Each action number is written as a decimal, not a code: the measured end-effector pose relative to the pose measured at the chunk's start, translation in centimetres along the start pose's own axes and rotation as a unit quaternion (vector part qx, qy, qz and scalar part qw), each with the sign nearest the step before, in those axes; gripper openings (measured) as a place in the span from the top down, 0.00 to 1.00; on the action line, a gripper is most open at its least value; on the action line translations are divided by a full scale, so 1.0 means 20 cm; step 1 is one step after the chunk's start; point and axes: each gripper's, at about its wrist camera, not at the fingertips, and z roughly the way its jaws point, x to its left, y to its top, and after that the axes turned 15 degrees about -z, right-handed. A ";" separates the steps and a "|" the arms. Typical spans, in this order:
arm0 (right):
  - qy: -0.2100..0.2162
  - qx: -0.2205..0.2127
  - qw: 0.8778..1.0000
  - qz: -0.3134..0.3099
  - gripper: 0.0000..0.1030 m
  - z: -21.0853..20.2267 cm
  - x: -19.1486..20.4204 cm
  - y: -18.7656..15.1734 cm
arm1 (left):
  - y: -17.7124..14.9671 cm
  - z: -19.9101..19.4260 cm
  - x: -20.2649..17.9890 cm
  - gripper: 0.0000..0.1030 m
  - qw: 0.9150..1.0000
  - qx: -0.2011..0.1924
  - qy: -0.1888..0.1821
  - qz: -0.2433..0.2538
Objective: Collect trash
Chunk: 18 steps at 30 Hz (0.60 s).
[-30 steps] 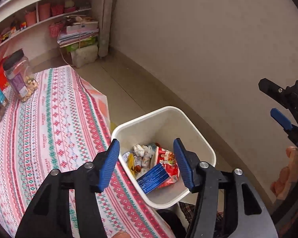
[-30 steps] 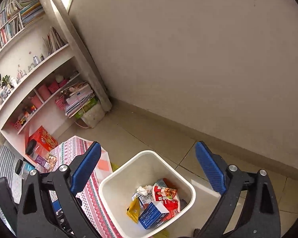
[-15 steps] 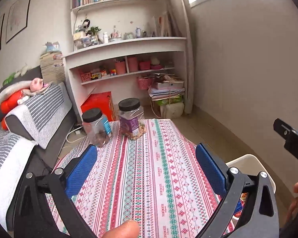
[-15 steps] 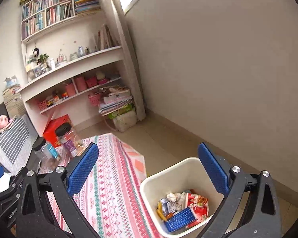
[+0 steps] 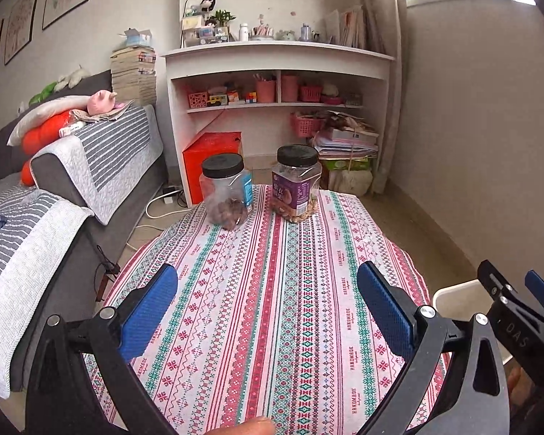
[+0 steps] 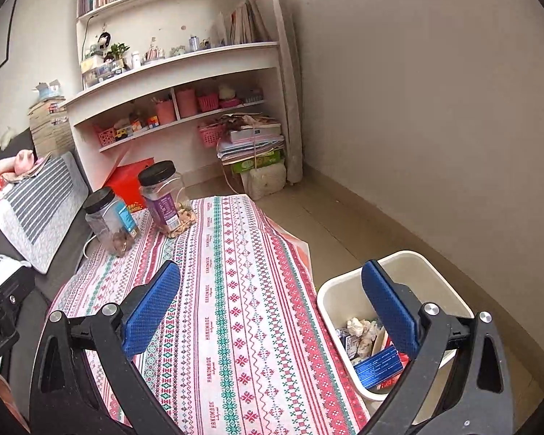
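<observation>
Right wrist view, near first: right gripper [image 6: 272, 311] jaws wide, nothing between. Left gripper [image 5: 268, 311] same, jaws just opened fully, empty. Off table's right edge: bin [image 6: 348, 293] on floor holding trash [image 6: 366, 344] — crumpled paper, wrappers, blue carton. Likely light, soft, crushable; pinch at folds or carton edge. Far edge of tablecloth [image 5: 290, 308]: two jars [image 5: 296, 185], no loose litter visible.

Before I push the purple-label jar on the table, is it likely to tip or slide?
The purple-label jar stands upright, tall for its base, so a push near the black lid may tip it. It looks mostly empty, nuts only at the bottom, so probably light. On the cloth it may drag rather than slide.
</observation>
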 end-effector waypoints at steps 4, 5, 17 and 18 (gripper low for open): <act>0.009 0.012 1.000 -0.010 0.07 0.04 0.03 -0.01 | 0.00 0.02 0.01 0.07 1.000 0.006 -0.003 -0.004; 0.010 0.014 1.000 -0.010 0.07 0.05 0.03 -0.01 | 0.00 0.02 0.00 0.07 1.000 0.006 -0.003 -0.003; 0.009 0.007 1.000 -0.026 0.07 0.04 0.06 -0.02 | -0.01 0.03 -0.02 0.07 1.000 0.006 0.003 0.005; 0.007 0.005 1.000 -0.029 0.07 0.04 0.06 -0.02 | -0.01 0.02 -0.02 0.07 1.000 0.006 0.003 0.004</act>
